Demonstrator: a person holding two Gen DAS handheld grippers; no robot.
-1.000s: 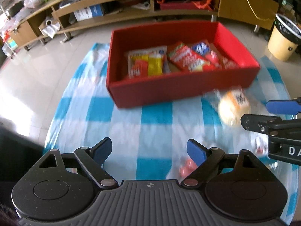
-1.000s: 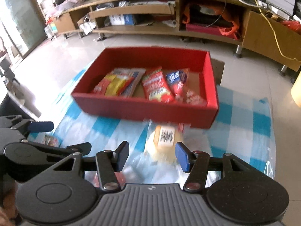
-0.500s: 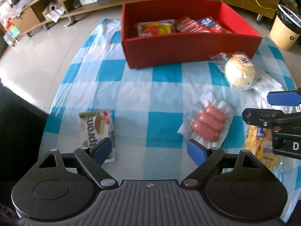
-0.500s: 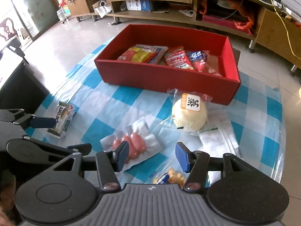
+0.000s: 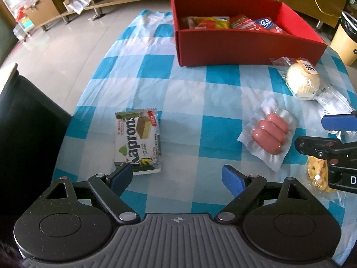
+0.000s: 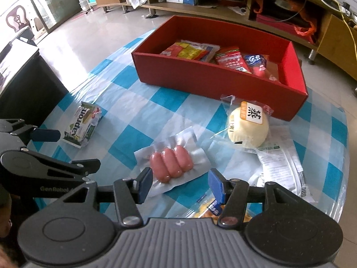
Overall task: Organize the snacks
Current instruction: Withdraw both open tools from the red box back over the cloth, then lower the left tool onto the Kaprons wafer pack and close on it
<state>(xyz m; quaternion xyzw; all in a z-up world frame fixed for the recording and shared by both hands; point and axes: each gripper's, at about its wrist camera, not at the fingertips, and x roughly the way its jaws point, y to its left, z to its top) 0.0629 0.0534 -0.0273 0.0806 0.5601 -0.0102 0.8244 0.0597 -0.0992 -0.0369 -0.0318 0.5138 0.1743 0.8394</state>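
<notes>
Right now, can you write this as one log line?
left gripper open, empty | right gripper open, empty | sausages, wafers, bun outside red box

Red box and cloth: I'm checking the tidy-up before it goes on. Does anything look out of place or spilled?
Nothing is spilled or torn. Four snacks lie outside the red box on the checked cloth: wafer pack, sausage pack, wrapped bun, and a chips bag near the cloth's edge.
</notes>
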